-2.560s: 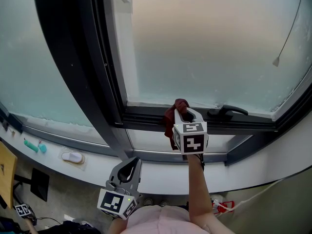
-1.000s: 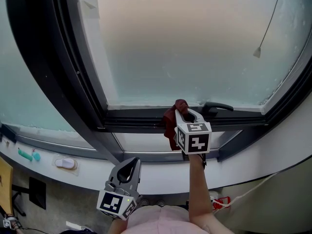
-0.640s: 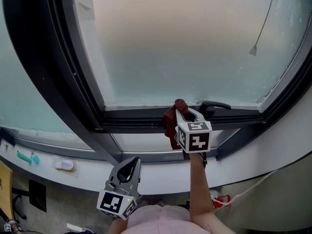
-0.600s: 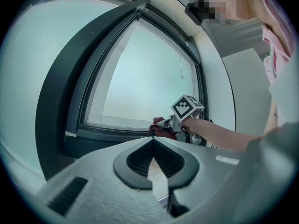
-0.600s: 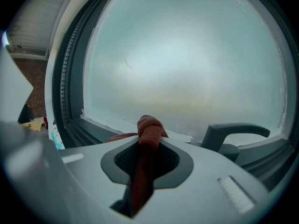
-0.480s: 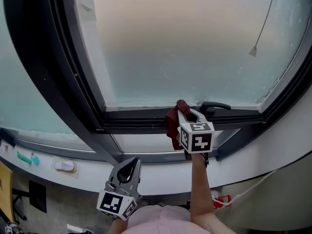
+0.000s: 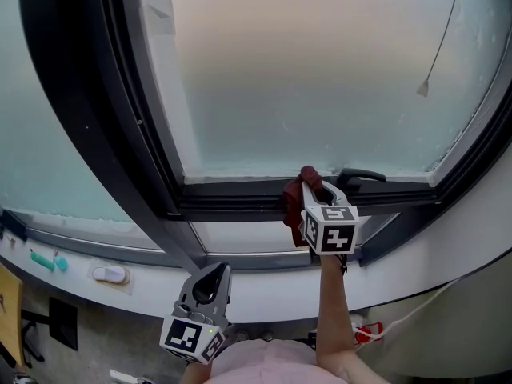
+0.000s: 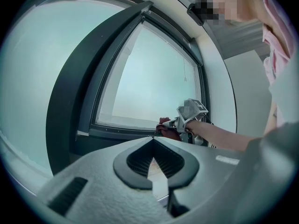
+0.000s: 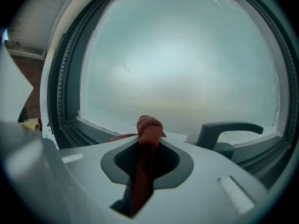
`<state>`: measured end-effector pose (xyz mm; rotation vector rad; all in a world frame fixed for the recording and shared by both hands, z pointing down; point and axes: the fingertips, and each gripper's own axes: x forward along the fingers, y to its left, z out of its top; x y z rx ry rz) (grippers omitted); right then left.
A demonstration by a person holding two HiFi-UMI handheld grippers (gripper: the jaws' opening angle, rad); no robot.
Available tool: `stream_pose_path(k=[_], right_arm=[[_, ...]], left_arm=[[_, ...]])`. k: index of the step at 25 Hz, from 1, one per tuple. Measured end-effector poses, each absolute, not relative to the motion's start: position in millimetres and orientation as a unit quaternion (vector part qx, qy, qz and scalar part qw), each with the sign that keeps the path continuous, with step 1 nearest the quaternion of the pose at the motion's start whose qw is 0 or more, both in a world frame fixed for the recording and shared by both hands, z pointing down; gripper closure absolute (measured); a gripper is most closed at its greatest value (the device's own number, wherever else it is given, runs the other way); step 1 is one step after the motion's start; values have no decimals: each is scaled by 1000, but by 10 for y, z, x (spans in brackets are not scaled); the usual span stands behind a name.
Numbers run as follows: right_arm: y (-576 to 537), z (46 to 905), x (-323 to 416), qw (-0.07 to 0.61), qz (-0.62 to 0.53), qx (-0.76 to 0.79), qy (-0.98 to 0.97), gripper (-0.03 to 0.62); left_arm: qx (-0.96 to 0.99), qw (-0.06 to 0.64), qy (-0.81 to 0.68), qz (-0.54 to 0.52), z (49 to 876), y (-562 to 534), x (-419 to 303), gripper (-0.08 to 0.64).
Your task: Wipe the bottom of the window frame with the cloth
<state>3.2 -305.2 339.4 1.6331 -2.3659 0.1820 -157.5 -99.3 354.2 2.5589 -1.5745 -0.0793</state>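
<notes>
Right gripper view: shows the right gripper [image 9: 148,141] pressed onto the red cloth [image 9: 149,125], with a bunched knob poking out past the tips and the rest trailing back between the pads. Puts that knob at the bottom of the window frame [image 7: 232,194], on the far edge where the dark rail meets the frosted glass [image 9: 177,55]. Finds a dark window handle [image 9: 226,130] just beside it on the right, apart from the cloth. From the head view, shows a loose fold of cloth hanging down the left side of the gripper. Places the left gripper [image 7: 210,282] well apart, low on the near side of the white sill [image 7: 264,282], with jaws together on nothing and no part in the wipe.

Reads as mid-stroke along the rail. Risks a snag on the handle if swept right: could catch the knob or knock the jaws and drag the cloth out of the pinch. Risks scraping hard jaw tips on the rail instead of fabric, since only a small wad leads. Could also catch the dangling fold on the frame's near lip. Cannot tell how firmly the wad bears on the rail.
</notes>
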Motion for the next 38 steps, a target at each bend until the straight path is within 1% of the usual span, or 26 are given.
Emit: stream_pose_path(k=[6,14,18,22,29,38], right_arm=[[-2983,3321,28,116,31,575,-809,531],[-2622,3076,-127,45,13,568,-821,531],[-2436,2930,-412,22,-8,550,-835,531],[-2222,2790,-938,4,-31,506,-862,531],[-2104,2928,-1940,34,-32,431,-901,531],[-2165,3385,-2673,78,-14,394,-916,531]], left_arm=[[843,69,-533,-30,3535,-916,-1716,565],[839,65,-540,-32,3513,-778,-1901,565],[835,61,-546,-32,3505,-688,-2024,565],[828,60,-557,-33,3516,-575,-2194,565],[807,58,-586,-34,3517,-370,-2566,565],[784,50,-618,-29,3522,-144,-2919,565]])
